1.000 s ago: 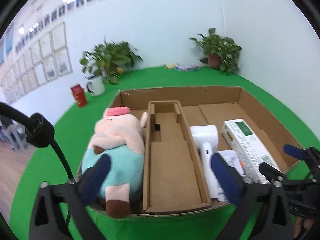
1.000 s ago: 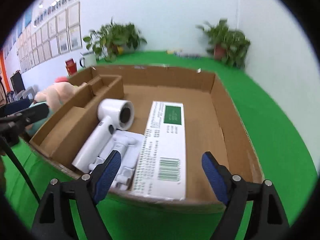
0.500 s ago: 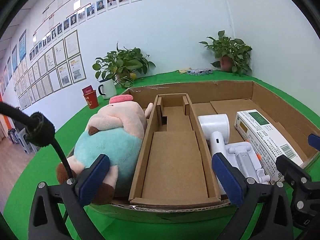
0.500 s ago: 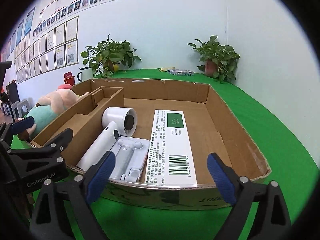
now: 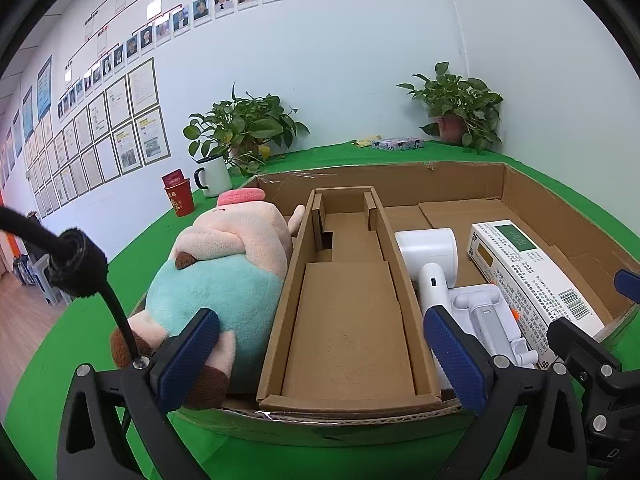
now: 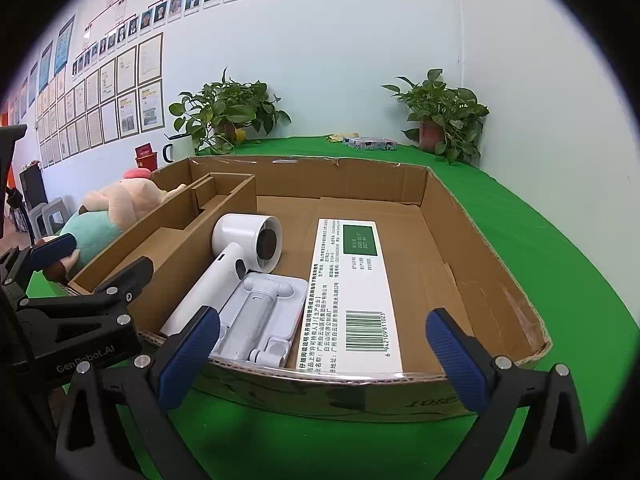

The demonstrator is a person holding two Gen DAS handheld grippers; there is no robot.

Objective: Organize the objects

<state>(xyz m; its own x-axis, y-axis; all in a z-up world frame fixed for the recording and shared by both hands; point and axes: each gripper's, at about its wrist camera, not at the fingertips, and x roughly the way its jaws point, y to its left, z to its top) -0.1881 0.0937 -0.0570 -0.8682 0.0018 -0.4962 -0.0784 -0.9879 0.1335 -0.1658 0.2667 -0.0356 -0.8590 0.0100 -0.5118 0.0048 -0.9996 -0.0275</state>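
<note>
A shallow cardboard box (image 5: 520,184) (image 6: 480,240) sits on the green table. Its left section holds a pink and teal plush pig (image 5: 224,276) (image 6: 104,216). A cardboard insert (image 5: 352,312) (image 6: 168,240) fills the middle. The right section holds a white hair dryer (image 5: 430,256) (image 6: 240,252), a white folding stand (image 5: 488,320) (image 6: 260,312) and a white and green carton (image 5: 528,276) (image 6: 352,292). My left gripper (image 5: 320,360) is open and empty at the box's near edge. My right gripper (image 6: 320,360) is open and empty, also at the near edge.
Two potted plants (image 5: 240,128) (image 5: 460,104), a white mug (image 5: 214,176) and a red cup (image 5: 178,196) stand at the table's back. A small flat packet (image 5: 396,143) lies near the right plant. Framed papers cover the left wall.
Both grippers have drawn back and down from over the box to its near edge. The objects in the box have not moved.
</note>
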